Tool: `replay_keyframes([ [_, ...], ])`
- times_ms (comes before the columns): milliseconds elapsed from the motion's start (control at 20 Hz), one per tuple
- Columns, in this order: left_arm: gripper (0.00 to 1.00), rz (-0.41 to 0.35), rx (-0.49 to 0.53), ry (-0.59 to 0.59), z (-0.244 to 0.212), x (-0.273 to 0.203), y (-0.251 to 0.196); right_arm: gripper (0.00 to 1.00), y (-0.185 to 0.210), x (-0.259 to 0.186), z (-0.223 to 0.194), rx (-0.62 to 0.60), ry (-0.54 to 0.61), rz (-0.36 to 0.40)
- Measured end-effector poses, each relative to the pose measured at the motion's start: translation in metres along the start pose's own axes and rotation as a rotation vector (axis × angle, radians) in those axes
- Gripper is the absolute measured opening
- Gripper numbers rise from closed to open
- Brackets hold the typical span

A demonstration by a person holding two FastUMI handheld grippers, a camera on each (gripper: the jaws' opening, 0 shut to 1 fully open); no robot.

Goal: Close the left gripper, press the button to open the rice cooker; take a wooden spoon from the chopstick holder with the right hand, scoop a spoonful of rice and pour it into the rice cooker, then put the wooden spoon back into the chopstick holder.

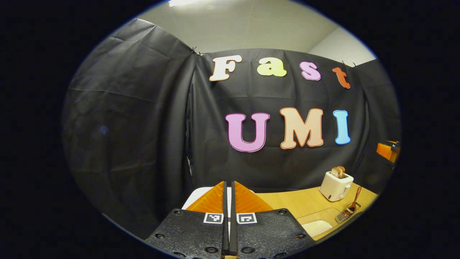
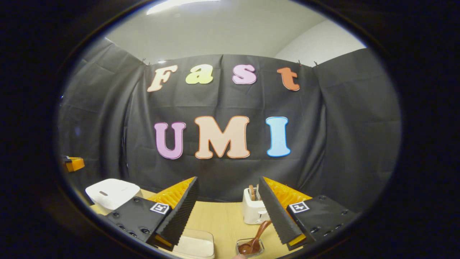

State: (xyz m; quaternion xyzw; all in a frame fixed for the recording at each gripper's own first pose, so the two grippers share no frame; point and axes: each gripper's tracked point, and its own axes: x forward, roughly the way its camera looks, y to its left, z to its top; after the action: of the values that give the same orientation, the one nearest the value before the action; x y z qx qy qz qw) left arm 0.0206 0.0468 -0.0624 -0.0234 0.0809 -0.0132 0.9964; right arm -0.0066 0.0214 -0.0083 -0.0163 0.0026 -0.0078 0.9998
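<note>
Fingers [image 1: 223, 201]: left together, right [image 2: 275, 212] apart

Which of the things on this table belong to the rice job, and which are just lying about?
For the job: rice cooker, wooden spoon in its holder, clear container of rice, left tongs, right tongs.
Lying about: toaster with toast.

left gripper [image 1: 229, 201] closed (fingers together); right gripper [image 2: 228, 205] spread wide.

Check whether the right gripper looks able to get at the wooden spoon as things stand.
Probably yes. The right gripper is open, and the wooden spoon leans in its holder just ahead, between the fingers; nothing stands between them.
</note>
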Motion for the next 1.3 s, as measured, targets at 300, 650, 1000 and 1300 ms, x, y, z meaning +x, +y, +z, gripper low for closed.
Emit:
replay_keyframes([
  [300, 0.00, -0.037, -0.024, 0.104, -0.045, 0.022, 0.006, 1.00, 0.000, -0.002, -0.006, -0.016, 0.023, -0.027],
  [650, 0.00, -0.048, -0.053, 0.221, -0.098, 0.039, 0.014, 1.00, 0.000, -0.006, -0.013, -0.053, 0.048, -0.043],
  [1000, 0.00, -0.073, -0.050, 0.293, -0.134, 0.050, 0.014, 1.00, -0.004, -0.009, -0.012, -0.065, 0.053, -0.052],
  [1300, 0.00, -0.087, -0.027, 0.315, -0.145, 0.048, 0.013, 1.00, -0.009, -0.010, -0.010, -0.068, 0.052, -0.061],
])
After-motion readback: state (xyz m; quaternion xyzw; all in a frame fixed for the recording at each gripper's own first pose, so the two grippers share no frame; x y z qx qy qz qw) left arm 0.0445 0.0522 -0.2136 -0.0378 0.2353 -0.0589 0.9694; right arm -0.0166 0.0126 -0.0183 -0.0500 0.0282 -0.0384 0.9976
